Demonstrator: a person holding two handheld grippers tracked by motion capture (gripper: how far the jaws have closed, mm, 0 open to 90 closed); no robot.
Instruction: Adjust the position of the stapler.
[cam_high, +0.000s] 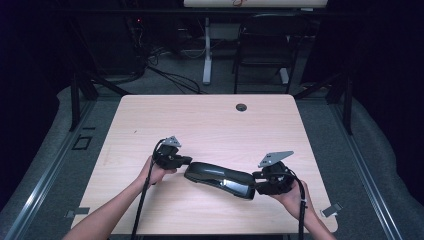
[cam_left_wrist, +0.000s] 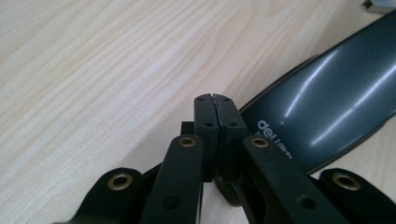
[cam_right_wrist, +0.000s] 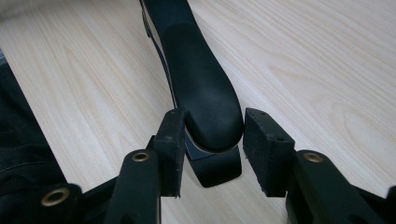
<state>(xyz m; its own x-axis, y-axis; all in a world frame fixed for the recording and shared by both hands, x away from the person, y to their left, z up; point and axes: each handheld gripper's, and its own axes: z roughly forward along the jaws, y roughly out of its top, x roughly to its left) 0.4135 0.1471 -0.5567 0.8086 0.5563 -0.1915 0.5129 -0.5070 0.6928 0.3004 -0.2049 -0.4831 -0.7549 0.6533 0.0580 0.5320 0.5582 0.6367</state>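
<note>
A long black stapler (cam_high: 220, 178) lies slantwise on the pale wooden table (cam_high: 200, 115), near the front edge. My left gripper (cam_high: 187, 161) is shut with nothing between its jaws; its tips (cam_left_wrist: 215, 100) rest by the stapler's glossy left end (cam_left_wrist: 327, 107), which bears a white "deli" mark. My right gripper (cam_high: 256, 180) straddles the stapler's right end. In the right gripper view (cam_right_wrist: 215, 114) the rounded matte end of the stapler (cam_right_wrist: 201, 79) sits between the jaws. One pad (cam_right_wrist: 170, 140) touches its side, while the other pad (cam_right_wrist: 261, 144) stands a sliver off it.
A round cable hole (cam_high: 241, 107) lies near the table's far edge. Behind the table stand a dark chair (cam_high: 265, 45) and a white table leg (cam_high: 207, 50), with cables on the floor. A small metal bracket (cam_high: 331, 210) sits at the front right corner.
</note>
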